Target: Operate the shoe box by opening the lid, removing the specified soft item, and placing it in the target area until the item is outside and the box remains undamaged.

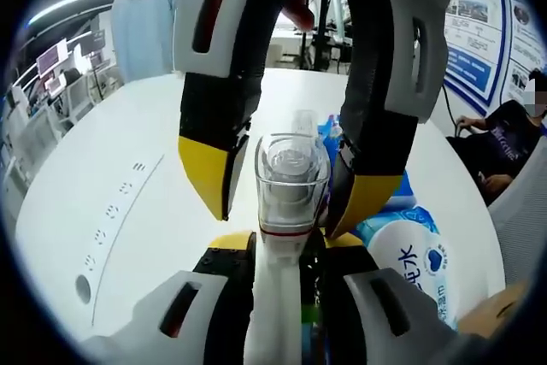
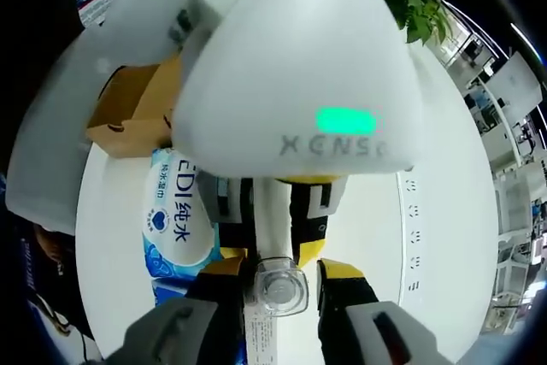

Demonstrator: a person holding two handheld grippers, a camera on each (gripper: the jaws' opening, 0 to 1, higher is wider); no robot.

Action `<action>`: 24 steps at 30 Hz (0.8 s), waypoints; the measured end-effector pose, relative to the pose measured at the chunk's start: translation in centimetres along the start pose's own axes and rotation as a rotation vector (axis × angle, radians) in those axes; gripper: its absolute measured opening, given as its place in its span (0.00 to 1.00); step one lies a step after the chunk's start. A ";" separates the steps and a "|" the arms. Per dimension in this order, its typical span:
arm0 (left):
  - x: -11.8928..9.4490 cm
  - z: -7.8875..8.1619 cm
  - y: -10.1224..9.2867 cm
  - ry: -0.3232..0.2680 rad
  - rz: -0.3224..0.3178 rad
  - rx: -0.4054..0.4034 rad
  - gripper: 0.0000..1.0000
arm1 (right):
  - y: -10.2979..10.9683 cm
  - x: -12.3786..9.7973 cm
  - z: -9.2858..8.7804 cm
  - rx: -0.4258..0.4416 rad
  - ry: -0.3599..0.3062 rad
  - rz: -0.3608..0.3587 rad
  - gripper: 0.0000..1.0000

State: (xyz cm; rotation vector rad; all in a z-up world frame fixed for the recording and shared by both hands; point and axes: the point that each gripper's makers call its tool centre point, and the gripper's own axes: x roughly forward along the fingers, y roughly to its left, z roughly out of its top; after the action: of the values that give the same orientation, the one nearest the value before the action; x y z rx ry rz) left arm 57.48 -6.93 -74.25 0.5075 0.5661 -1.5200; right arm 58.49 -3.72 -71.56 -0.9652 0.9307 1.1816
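I have both tools nose to nose over the white bench (image 1: 128, 211), with a white bottle with a clear cap between them. In the left gripper view my left tool (image 1: 278, 241) has its yellow-tipped jaws close against the white bottle (image 1: 273, 314), just under its clear cap (image 1: 291, 173), so I judge it is clamped there; the right tool (image 1: 291, 185) reaches in from the top, jaws spread wide on either side of the cap and not touching it. In the right gripper view the right tool (image 2: 282, 275) stands open around the same cap (image 2: 280, 284), the bottle's long axis running straight along my line of sight toward the left tool's white body (image 2: 291, 83). The soft item, a blue-and-white wipes pack (image 2: 175, 224), lies flat on the bench beside and below the tools; the brown shoe box (image 2: 137, 113) sits just beyond it, so the pack looks to be already out. The right tool seems nearer the pack, which lies off to my left in its view
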 end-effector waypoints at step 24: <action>-5.0 1.2 1.1 -0.020 0.064 0.022 0.42 | -0.3 -3.2 0.5 0.084 -0.075 -0.083 0.43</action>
State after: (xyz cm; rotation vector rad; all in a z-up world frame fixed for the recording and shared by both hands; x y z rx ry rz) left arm 58.71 -3.84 -70.24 0.5224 0.5135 -1.4701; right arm 58.40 -4.25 -68.39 -0.8787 0.8659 1.0933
